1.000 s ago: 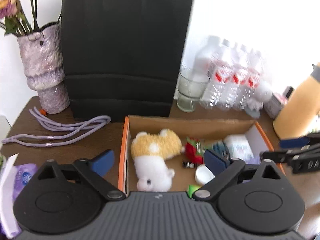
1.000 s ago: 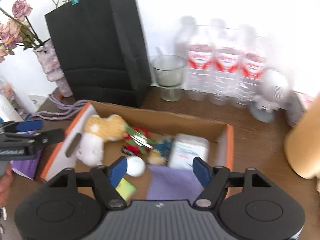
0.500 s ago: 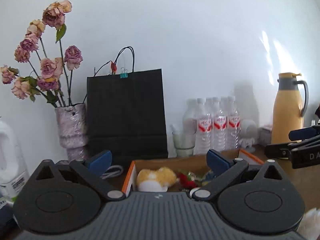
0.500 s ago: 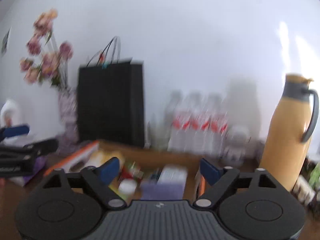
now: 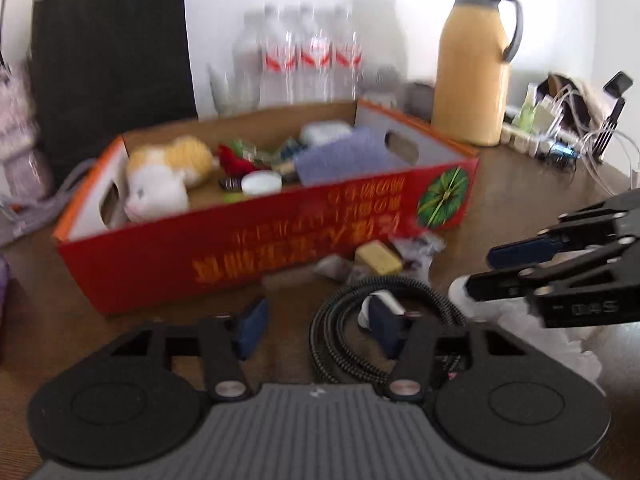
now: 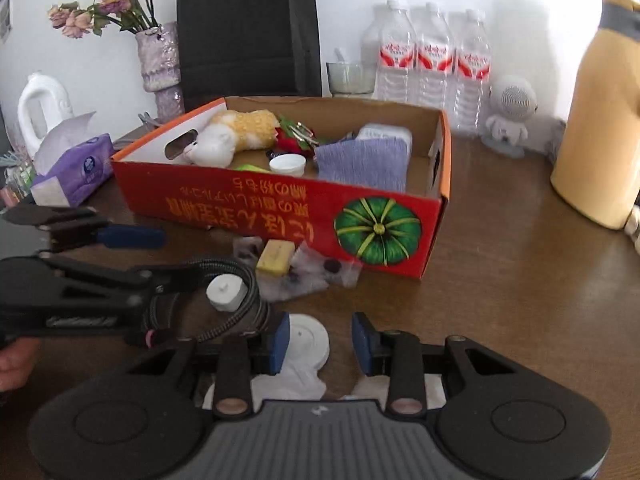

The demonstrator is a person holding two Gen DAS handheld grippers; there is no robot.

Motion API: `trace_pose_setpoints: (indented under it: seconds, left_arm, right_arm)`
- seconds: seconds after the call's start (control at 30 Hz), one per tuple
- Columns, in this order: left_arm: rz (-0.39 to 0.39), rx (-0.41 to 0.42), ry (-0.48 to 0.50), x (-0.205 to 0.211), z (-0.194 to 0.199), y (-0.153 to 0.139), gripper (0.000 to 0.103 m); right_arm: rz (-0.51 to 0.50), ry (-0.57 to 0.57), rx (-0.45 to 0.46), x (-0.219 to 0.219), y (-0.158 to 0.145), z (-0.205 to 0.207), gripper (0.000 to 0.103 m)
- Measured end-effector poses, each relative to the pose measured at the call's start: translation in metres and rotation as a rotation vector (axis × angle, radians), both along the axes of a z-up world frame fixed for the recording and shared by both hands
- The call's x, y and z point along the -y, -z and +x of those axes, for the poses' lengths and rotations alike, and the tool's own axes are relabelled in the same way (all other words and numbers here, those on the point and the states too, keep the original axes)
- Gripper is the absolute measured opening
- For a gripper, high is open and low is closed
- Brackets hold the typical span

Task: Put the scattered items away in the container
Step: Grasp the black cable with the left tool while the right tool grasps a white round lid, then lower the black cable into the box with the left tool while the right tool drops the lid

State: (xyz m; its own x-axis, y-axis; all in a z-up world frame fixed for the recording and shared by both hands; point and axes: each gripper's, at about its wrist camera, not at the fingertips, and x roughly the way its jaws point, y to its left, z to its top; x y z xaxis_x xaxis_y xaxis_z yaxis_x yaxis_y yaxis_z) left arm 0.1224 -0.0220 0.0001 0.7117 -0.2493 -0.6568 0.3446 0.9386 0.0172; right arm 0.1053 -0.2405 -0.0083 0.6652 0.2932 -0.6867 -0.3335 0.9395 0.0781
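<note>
A red cardboard box (image 5: 280, 240) (image 6: 280, 208) stands on the wooden table and holds a plush toy (image 5: 164, 176), a purple cloth (image 6: 364, 162) and small items. In front of it lie a yellow block (image 5: 378, 258) (image 6: 276, 257), clear wrappers (image 6: 308, 276), a coiled braided cable (image 5: 340, 340) (image 6: 240, 300) with a white plug (image 6: 226, 291), and a white round piece (image 6: 306, 340). My left gripper (image 5: 318, 330) is open and low over the cable coil. My right gripper (image 6: 320, 342) is open around the white round piece.
A black paper bag (image 6: 248, 28), a vase of flowers (image 6: 158, 60), water bottles (image 6: 432, 68), a glass (image 6: 350, 78) and a yellow jug (image 5: 472, 64) stand behind the box. A tissue pack (image 6: 74, 168) lies at the left. Chargers and wires (image 5: 560, 120) sit at the right.
Both grippers have swung from looking up at the wall down to the table in front of the box. Both stay open, the right one narrower.
</note>
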Motion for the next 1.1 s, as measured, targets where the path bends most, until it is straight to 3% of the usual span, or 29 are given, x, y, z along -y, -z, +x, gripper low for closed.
trace_pose_setpoints:
  seconds: [0.07, 0.2, 0.33, 0.5, 0.53, 0.63, 0.7, 0.87, 1.0, 1.1]
  left_arm:
    - [-0.017, -0.017, -0.003, -0.002, 0.003, 0.002, 0.030]
    - [0.020, -0.012, 0.024, 0.003, 0.004, 0.001, 0.030]
    - [0.051, 0.004, 0.037, 0.007, 0.000, 0.001, 0.018]
    - [-0.011, 0.062, 0.003, -0.003, -0.021, -0.012, 0.012]
    - [-0.035, 0.073, -0.005, -0.007, -0.025, -0.018, 0.011]
    - [-0.069, 0.117, -0.051, -0.018, -0.034, -0.036, 0.010]
    - [-0.083, 0.135, -0.072, -0.026, -0.036, -0.045, 0.009]
    - [-0.128, 0.156, -0.107, -0.045, -0.040, -0.060, 0.006]
    - [-0.133, 0.159, -0.138, -0.052, -0.041, -0.061, 0.006]
    - [-0.128, 0.195, -0.124, -0.052, -0.048, -0.071, 0.006]
  right_arm:
    - [0.025, -0.016, -0.001, 0.001, 0.001, -0.003, 0.034]
    - [0.012, -0.060, -0.002, -0.004, 0.000, -0.006, 0.035]
    - [-0.050, -0.076, 0.007, -0.015, 0.001, -0.006, 0.035]
    - [-0.056, -0.062, 0.008, -0.012, 0.000, -0.008, 0.032]
    - [-0.050, -0.056, 0.015, -0.011, -0.001, -0.010, 0.002]
    - [-0.012, -0.020, 0.038, -0.004, -0.008, -0.010, 0.000]
    - [-0.006, -0.011, 0.031, -0.001, -0.012, -0.006, 0.001]
    - [0.025, -0.059, -0.029, 0.001, -0.011, -0.004, 0.041]
    - [-0.026, -0.048, -0.054, -0.011, 0.001, -0.003, 0.043]
    - [-0.051, -0.049, -0.053, -0.015, 0.005, -0.002, 0.037]
